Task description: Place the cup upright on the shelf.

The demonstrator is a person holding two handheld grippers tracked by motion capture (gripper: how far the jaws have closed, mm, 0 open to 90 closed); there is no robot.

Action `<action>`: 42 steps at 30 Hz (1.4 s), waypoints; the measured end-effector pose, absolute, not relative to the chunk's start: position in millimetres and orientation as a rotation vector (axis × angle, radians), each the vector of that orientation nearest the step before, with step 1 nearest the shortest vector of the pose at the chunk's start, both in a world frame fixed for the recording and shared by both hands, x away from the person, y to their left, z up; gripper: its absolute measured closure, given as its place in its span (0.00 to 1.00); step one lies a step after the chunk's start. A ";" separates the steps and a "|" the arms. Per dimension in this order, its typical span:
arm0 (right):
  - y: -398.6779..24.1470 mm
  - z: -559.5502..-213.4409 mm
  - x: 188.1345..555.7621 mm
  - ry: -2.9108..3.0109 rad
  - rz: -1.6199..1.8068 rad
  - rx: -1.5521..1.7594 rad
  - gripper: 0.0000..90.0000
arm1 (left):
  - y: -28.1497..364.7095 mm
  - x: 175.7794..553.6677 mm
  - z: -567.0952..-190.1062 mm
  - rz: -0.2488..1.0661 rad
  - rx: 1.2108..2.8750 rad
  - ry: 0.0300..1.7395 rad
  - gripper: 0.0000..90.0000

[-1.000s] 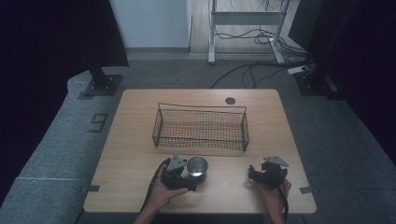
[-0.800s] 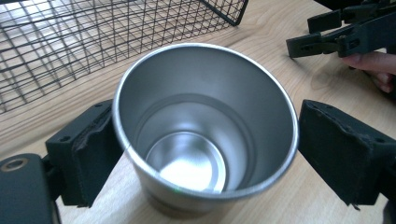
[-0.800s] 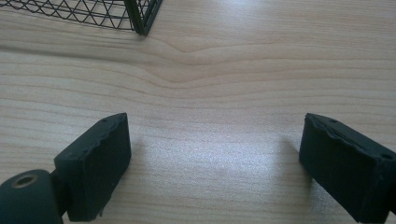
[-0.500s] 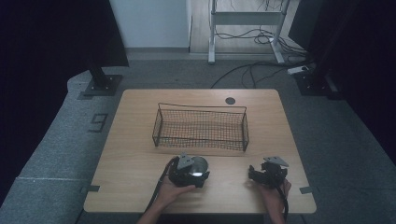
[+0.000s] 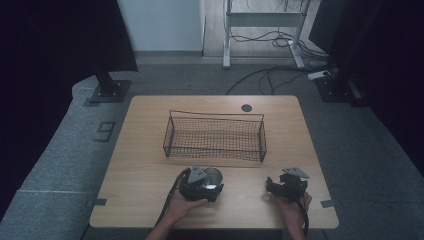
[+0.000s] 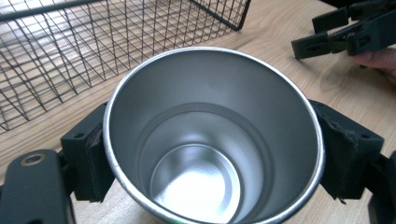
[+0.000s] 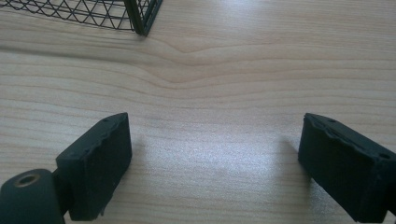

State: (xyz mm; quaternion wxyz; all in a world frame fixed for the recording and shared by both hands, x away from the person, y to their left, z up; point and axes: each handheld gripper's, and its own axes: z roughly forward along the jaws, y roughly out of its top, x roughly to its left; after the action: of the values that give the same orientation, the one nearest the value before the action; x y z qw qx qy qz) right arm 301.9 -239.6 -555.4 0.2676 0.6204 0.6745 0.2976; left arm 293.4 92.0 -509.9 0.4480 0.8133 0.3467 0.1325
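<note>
Steel cup clamped in the left hand-held gripper, just short of the wire basket.

High view: the left hand-held gripper [image 5: 202, 184] holds the steel cup [image 5: 213, 176] on the tabletop [image 5: 140, 165], near the wire basket [image 5: 215, 136]; the right hand-held gripper [image 5: 272, 186] sits well apart. Left gripper view: both pads press the cup's [image 6: 212, 135] sides, mouth upward. Right gripper view: jaws spread wide, nothing between them, bare wood beneath.

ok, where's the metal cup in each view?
High view: metal cup near the table's front edge, in the left tongs.
Left gripper view: centre, mouth toward the camera, a jaw on each side.
Right gripper view: not in it.
Shared landmark: wire basket.
</note>
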 end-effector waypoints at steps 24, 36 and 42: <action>-239.7 -555.3 301.7 1.820 0.804 1.673 0.11 | 114.6 292.3 -487.0 0.348 1.921 0.877 0.16; -239.6 -555.2 301.6 1.821 0.805 1.674 0.12 | 118.7 293.9 -476.8 0.364 1.901 0.884 0.16; -239.7 -555.3 301.6 1.821 0.805 1.671 0.12 | 121.6 297.3 -473.0 0.373 1.895 0.900 0.16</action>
State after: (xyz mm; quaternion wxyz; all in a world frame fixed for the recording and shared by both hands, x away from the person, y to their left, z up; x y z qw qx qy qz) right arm 301.6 -239.7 -555.3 0.2677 0.6193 0.6751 0.2985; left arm 297.3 121.6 -473.0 0.4841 0.7782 0.3697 0.1531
